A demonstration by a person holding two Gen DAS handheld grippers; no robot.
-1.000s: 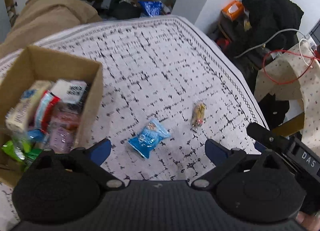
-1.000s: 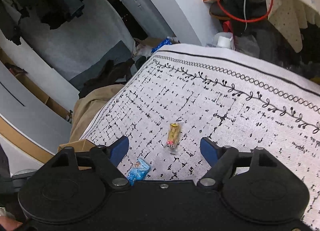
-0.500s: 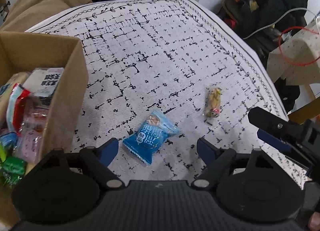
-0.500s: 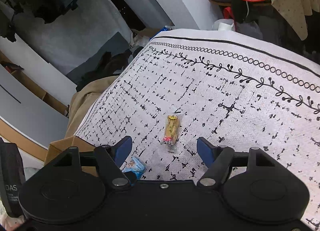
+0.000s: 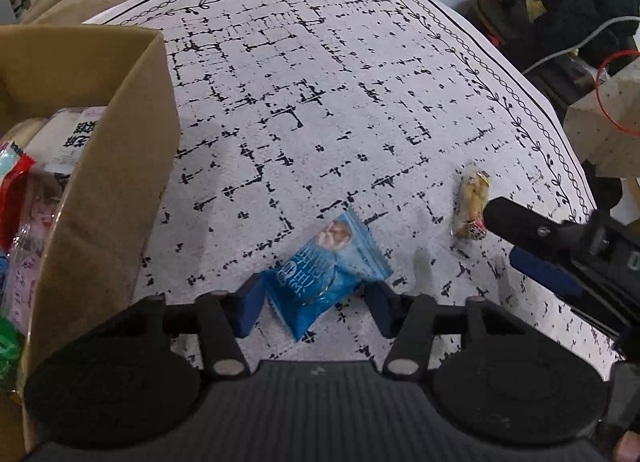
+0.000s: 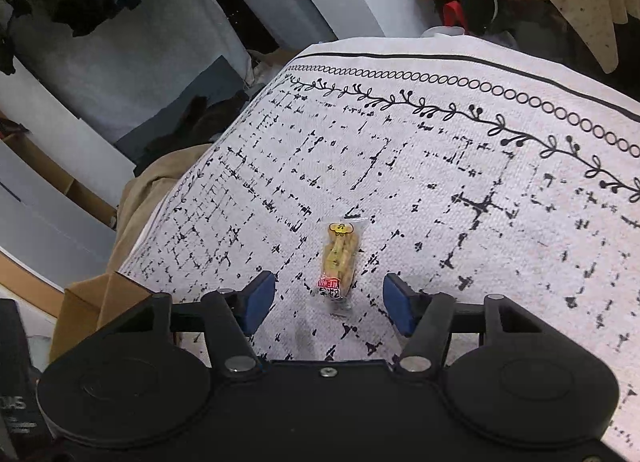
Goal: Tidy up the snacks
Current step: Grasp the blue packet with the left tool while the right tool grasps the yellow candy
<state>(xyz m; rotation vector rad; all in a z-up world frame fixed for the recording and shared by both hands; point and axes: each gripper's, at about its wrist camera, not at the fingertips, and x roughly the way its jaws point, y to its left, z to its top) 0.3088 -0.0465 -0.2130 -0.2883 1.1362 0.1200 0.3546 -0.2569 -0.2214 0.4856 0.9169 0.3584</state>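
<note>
2 loose snacks: blue packet [image 5: 326, 277], yellow stick pack [image 6: 339, 258], both on patterned cloth [image 5: 320, 102].
Left gripper [image 5: 314, 308]: jaws just narrowing around packet, not yet pinching.
Right gripper [image 6: 328, 302]: half-spread, closing, empty.
Handling: light, crinkly; pinch mid-body.
Destination: cardboard box [image 5: 104, 190].

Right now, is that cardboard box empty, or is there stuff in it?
It has things in it. The cardboard box is open-topped, with several wrapped snack packets piled inside; how deep the pile goes cannot be told.

Left wrist view: steeply down, close over the patterned cloth [image 5: 320, 102], cardboard box [image 5: 120, 190] at left. Right wrist view: shallower, toward the cloth's bordered far edge and clutter beyond. Shared: cloth, yellow snack [image 5: 472, 202] [image 6: 339, 258], box corner.
</note>
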